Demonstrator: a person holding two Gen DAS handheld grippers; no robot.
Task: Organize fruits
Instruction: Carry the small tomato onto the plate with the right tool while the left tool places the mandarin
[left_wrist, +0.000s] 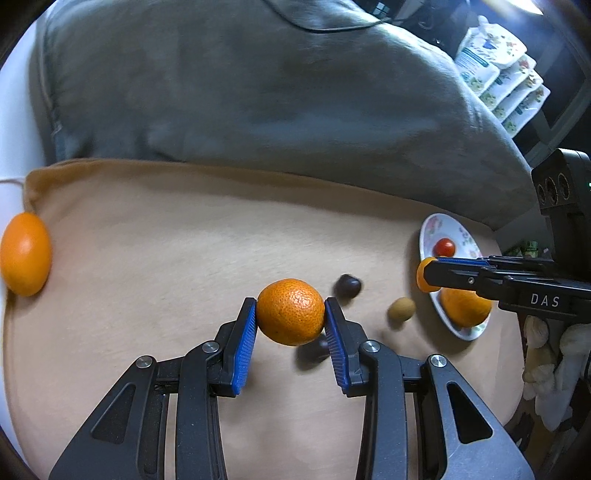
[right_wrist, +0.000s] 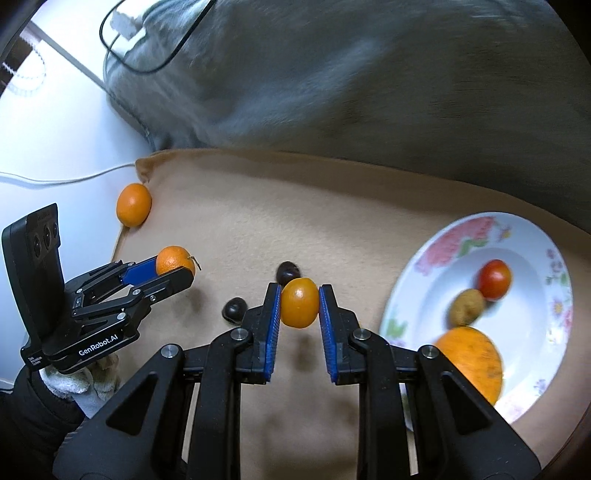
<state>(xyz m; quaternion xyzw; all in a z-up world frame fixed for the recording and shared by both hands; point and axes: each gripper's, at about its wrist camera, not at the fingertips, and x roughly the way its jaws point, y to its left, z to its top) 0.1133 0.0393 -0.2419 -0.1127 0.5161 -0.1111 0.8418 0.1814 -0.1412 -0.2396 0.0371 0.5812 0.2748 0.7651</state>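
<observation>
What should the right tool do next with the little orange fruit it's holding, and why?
Probably carry it right, over the plate, and release there. The right tool is shut on the small orange fruit above the tan cloth, and the plate already holds a cherry tomato and other fruit.

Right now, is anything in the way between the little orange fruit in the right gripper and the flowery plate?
Nothing visible blocks it. The right gripper holds the small orange fruit above the tan cloth, and the plate lies just to its right with only bare cloth between. The two dark fruits lie on the other side.
</observation>
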